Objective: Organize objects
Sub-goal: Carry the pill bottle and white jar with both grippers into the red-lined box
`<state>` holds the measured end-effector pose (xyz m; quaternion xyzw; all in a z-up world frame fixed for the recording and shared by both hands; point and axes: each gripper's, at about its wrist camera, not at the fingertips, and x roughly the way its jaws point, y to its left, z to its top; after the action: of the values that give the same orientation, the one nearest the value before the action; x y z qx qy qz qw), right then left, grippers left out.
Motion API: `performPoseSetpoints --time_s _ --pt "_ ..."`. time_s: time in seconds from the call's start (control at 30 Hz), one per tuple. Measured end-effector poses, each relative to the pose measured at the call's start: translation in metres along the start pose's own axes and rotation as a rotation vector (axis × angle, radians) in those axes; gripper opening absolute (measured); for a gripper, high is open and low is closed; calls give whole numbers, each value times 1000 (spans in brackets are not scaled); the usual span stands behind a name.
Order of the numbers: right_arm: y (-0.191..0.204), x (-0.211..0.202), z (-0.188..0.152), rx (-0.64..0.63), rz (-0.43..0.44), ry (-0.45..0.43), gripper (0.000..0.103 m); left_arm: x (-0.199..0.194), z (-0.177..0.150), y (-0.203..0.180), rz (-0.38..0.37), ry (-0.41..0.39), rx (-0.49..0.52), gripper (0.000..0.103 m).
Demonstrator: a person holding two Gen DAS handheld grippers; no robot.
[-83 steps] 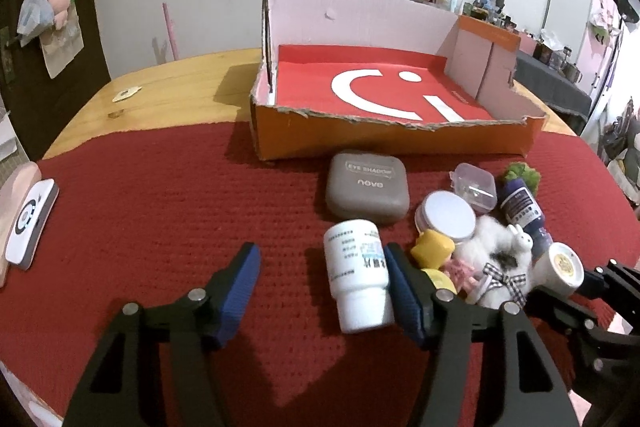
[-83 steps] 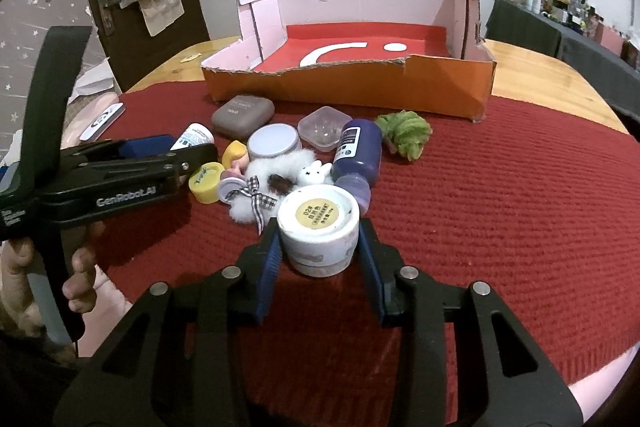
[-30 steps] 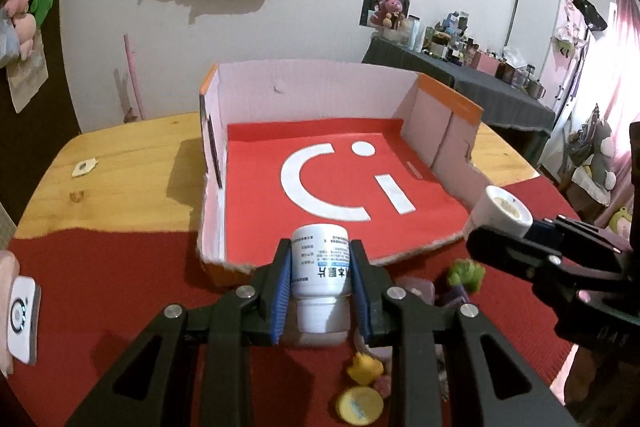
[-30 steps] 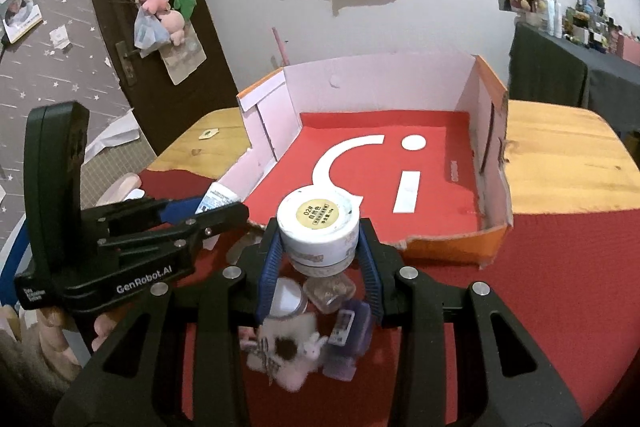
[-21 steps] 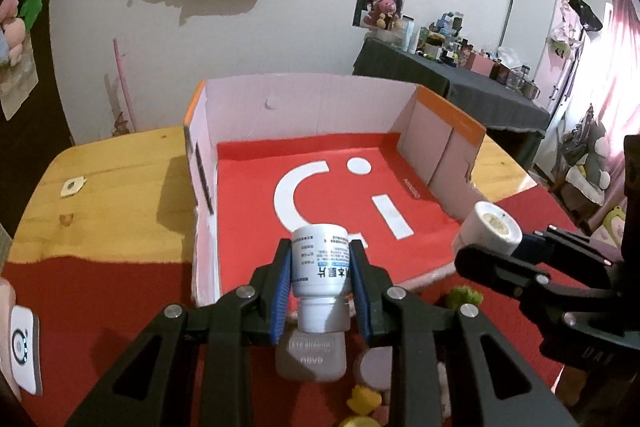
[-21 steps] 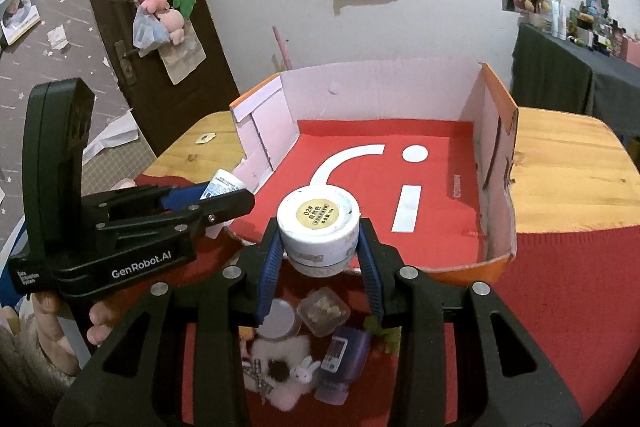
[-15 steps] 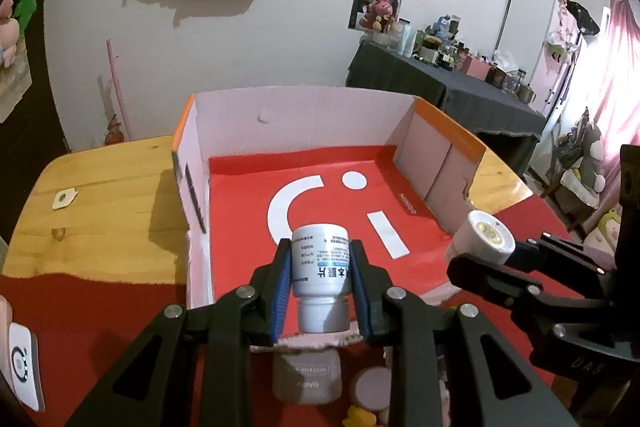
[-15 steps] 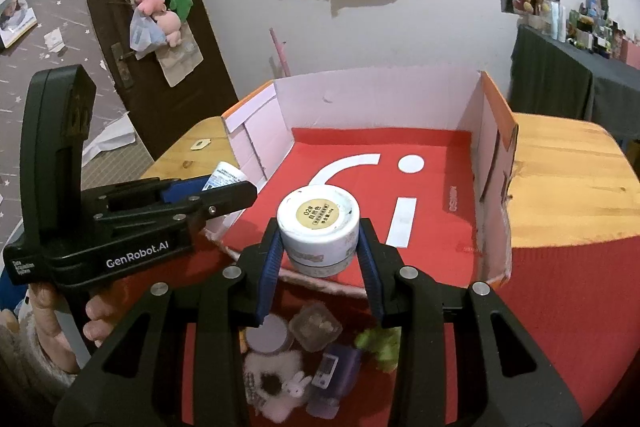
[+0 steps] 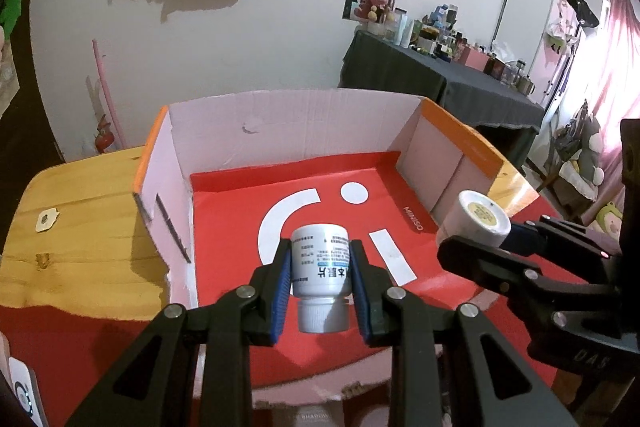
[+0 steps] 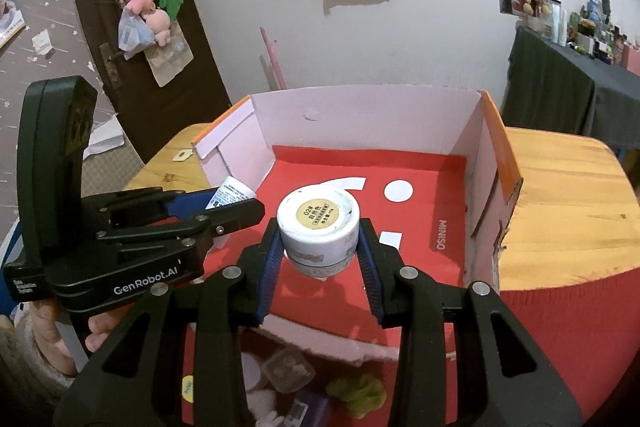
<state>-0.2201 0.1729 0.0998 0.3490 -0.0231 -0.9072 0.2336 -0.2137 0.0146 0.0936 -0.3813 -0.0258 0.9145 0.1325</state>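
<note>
My left gripper (image 9: 320,269) is shut on a white pill bottle (image 9: 320,267), cap toward me, held above the red floor of the open cardboard box (image 9: 248,135). My right gripper (image 10: 320,241) is shut on a white round jar (image 10: 318,223) with a tan label on its end, held over the box's (image 10: 360,115) front part. The jar (image 9: 476,219) shows at the right of the left wrist view, the bottle (image 10: 230,197) at the left of the right wrist view. The box holds nothing else.
The box stands on a wooden table (image 10: 560,211) partly covered by a red cloth (image 10: 568,327). Below the box's front wall lie a clear small case (image 10: 288,369), a green fuzzy item (image 10: 358,393) and other small items. A white device (image 9: 22,393) lies at far left.
Both grippers have lifted their objects off the red cloth and carried them forward, from in front of the box to above its floor. Both stay shut.
</note>
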Motion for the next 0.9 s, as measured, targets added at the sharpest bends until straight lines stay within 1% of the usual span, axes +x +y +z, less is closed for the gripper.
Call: performPoseSetpoints --time_s 0.33,0.63,0.9 --pt "-13 29 0 20 -17 66 35 28 4 8 13 42 -10 29" --pt "-25 53 -4 44 -32 136 35 55 6 18 12 118 -30 29" --pt "-31 70 -12 49 -48 210 35 74 0 20 24 177 -26 29"
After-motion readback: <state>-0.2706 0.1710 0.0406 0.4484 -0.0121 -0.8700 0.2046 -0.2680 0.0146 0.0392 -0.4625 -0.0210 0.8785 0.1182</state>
